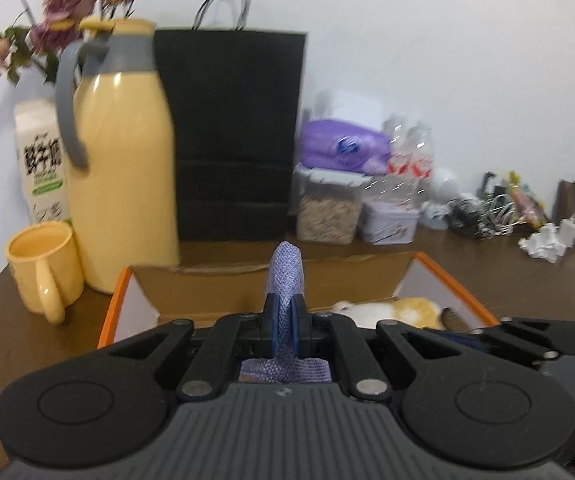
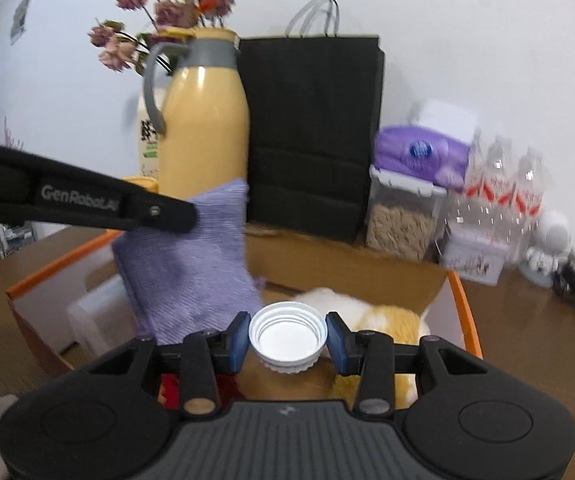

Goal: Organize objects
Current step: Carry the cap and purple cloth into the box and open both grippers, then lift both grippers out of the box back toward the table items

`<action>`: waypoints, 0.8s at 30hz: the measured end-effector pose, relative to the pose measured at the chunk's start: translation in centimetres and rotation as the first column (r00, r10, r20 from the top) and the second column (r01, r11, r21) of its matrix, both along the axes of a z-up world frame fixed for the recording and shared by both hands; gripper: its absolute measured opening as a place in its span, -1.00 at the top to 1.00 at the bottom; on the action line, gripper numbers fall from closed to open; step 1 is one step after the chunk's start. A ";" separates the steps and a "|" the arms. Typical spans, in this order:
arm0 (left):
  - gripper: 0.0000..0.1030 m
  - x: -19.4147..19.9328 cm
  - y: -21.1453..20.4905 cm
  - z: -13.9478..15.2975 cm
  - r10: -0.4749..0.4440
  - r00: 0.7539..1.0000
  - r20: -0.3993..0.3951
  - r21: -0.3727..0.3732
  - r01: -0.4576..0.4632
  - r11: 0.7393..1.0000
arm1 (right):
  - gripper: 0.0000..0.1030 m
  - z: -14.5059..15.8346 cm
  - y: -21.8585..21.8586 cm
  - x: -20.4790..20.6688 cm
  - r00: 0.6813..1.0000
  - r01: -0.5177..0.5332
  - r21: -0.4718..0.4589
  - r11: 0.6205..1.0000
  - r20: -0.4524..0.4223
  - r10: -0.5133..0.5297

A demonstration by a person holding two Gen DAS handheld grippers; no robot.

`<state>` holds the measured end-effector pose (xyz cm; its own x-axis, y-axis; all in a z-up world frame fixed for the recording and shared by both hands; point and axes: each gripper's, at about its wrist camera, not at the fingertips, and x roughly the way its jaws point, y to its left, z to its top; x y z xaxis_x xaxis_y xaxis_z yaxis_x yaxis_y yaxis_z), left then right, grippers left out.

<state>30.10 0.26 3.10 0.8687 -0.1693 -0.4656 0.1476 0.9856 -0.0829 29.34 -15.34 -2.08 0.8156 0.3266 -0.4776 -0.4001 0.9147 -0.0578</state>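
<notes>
The purple cloth (image 2: pixel 191 264) hangs over the cardboard box (image 2: pixel 347 264), pinched in the left gripper (image 1: pixel 283 330), whose jaws are clamped tight on its fold; the white cap (image 2: pixel 286 336) sits gripped between the half-spread pads of the right gripper (image 2: pixel 286 338), above the same box; a plush toy (image 2: pixel 371 316) already lies inside; judging by this, both carried items remain to be set down, and clutter remains on the table (image 1: pixel 467 276) beyond.
</notes>
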 end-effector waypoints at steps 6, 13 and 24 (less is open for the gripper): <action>0.83 0.1 -0.2 -0.5 0.001 1.000 -0.005 0.029 -0.001 1.000 | 0.24 -0.8 -0.9 0.7 0.999 0.042 0.004 0.999 -0.023 -0.042; -0.61 -1.1 0.2 0.7 0.038 0.997 0.063 0.016 -0.039 0.999 | -0.30 -0.5 -1.2 0.2 0.998 0.066 -0.014 0.998 -0.012 -0.066; -1.00 -4.5 0.3 4.6 0.130 0.976 0.176 0.053 -0.142 0.989 | -1.00 3.7 -4.0 -2.5 0.986 0.124 0.052 0.991 0.103 -0.128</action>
